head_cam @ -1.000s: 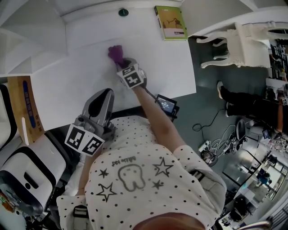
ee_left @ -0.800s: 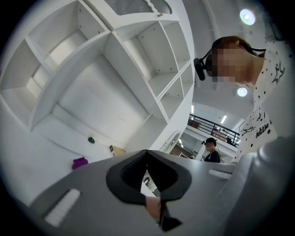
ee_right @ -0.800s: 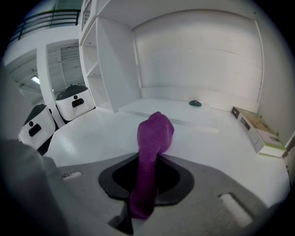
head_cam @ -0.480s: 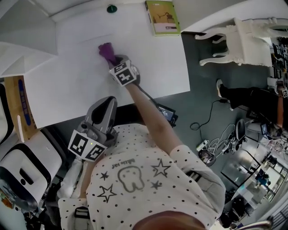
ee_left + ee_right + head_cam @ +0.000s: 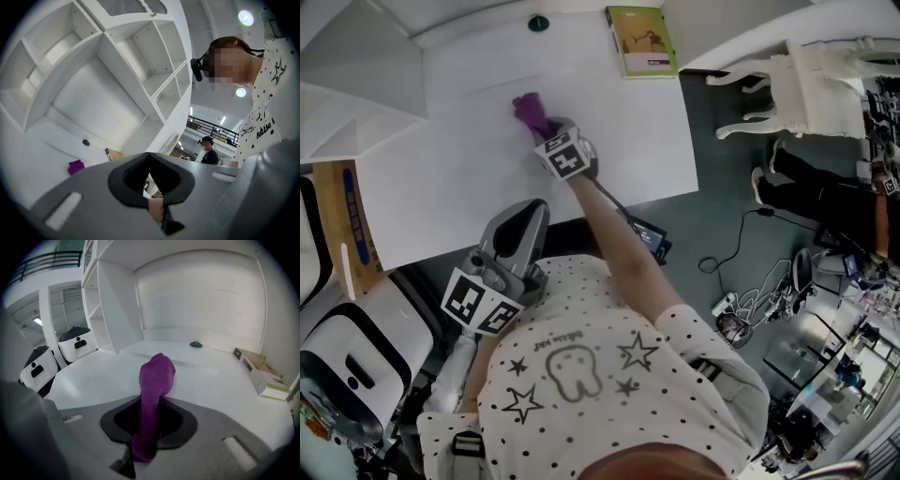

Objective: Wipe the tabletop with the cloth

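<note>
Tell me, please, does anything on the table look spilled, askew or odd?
Nothing stands out: the cloth is bunched in the right gripper on the table, and the book lies flat at its far corner.

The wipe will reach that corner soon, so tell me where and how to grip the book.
Take the book by its near short end, coming low from the person's side, one jaw over it and one under. It lies flat at the table's far right corner, so probably only an edge offers a bite.
</note>
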`<state>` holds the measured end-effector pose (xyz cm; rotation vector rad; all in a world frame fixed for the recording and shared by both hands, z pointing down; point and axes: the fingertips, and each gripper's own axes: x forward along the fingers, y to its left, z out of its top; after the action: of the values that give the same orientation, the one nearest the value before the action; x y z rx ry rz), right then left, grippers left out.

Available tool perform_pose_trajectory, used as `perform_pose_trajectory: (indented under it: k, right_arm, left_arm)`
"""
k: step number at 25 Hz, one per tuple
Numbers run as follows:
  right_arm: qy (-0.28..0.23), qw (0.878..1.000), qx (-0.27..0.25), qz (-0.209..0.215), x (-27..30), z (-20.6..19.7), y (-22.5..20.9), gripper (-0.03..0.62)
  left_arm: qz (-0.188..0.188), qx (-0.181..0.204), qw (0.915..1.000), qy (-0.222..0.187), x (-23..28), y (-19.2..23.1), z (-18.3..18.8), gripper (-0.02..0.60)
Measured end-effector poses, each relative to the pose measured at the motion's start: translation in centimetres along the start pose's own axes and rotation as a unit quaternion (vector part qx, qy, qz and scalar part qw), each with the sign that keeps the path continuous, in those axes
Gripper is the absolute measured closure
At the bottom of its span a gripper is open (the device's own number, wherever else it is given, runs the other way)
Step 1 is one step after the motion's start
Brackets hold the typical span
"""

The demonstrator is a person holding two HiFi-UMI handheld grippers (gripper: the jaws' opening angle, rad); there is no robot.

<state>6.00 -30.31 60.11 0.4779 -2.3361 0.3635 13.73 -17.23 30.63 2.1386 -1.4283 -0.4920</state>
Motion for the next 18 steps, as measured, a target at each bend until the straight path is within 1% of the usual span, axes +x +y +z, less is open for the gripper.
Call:
perform_pose_trajectory:
  k: [5, 12, 18]
  right_arm:
    - [0.003, 1.000, 0.004, -0.009, -0.2, -0.3, -0.8, 0.519]
    - [0.003, 1.000, 0.007, -0.021, -0.8, -0.7, -2.1, 0.519]
    - [-0.001, 1.000, 0.014, -0.027, -1.3, -1.0, -2.9, 0.519]
  left_arm:
    - [-0.014, -0.005, 0.9999, 0.005, 0.5, 0.5, 0.3, 0.586]
    - [-0.024, -0.012, 0.9996, 0.008, 1.0, 1.0, 0.6, 0.586]
    - [-0.037, -0.012, 0.9992, 0.013, 1.5, 0.8, 0.6, 0.586]
